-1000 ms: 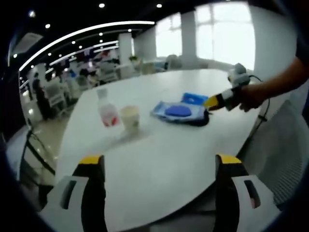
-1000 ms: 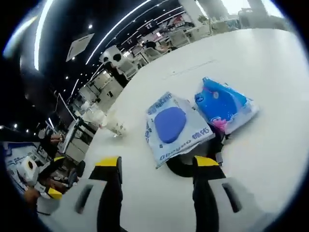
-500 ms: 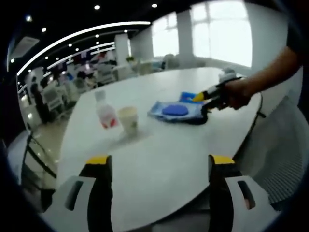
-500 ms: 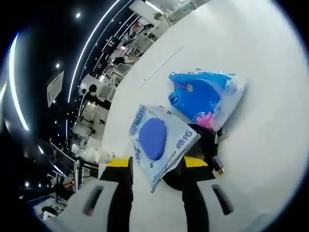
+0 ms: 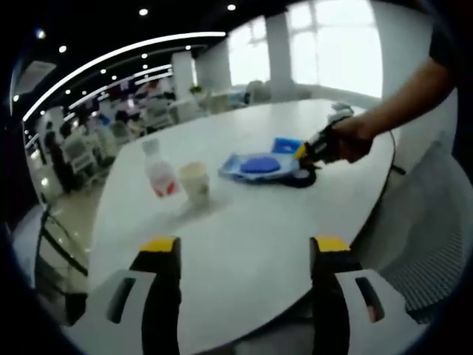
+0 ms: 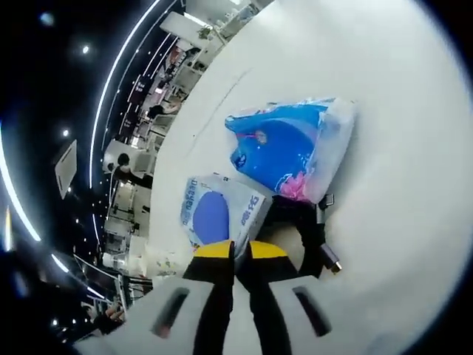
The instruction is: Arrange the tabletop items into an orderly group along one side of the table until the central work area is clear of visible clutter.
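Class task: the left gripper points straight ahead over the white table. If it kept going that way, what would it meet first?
Probably nothing close: bare white table lies ahead of the open left gripper. The paper cup stands left of that line, though depth is uncertain.

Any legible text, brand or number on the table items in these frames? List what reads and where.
Wipes pack: blue print along its edge, too blurred and skewed to read.
Blue bag: small marks, not legible.
Bottle: red label, too small to read.
Paper cup: no readable print.
Nothing can be quoted with confidence.
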The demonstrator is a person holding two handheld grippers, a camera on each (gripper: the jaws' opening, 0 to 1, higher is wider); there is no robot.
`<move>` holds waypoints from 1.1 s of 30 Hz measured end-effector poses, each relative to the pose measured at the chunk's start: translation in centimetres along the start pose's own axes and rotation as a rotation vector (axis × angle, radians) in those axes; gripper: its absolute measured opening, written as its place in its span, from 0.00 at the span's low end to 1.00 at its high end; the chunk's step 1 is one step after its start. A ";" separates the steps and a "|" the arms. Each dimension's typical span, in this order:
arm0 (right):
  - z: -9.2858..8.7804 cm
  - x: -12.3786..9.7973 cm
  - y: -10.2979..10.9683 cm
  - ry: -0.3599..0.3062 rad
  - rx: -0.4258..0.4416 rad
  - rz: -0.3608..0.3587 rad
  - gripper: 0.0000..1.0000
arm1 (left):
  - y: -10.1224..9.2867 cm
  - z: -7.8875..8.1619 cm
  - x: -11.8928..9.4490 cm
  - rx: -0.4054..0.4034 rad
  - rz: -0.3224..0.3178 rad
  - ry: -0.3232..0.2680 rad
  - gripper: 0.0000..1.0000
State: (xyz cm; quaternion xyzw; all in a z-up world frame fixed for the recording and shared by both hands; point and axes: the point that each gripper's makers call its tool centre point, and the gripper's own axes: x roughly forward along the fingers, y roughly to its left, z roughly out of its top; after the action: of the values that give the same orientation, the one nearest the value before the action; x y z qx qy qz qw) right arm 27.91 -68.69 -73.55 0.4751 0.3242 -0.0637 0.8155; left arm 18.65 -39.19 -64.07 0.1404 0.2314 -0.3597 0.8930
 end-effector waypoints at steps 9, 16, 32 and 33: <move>0.6 -0.9 0.8 -0.029 0.012 0.043 0.01 | -0.2 -0.1 0.0 0.010 -0.012 0.005 0.65; 1.3 -1.7 2.5 -0.041 0.023 0.125 0.00 | -0.2 0.0 0.0 0.013 -0.012 0.000 0.65; 1.1 -6.1 7.6 -0.038 -0.013 0.331 0.00 | -0.2 -0.1 0.0 0.011 -0.014 -0.001 0.64; 1.0 -6.5 7.9 -0.035 -0.021 0.342 0.00 | -0.2 -0.1 0.0 0.010 -0.015 0.000 0.64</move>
State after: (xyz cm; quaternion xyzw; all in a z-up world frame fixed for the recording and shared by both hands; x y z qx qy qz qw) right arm 26.53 -66.54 -63.57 0.5138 0.2250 0.0712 0.8248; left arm 18.47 -39.31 -64.19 0.1433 0.2305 -0.3677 0.8894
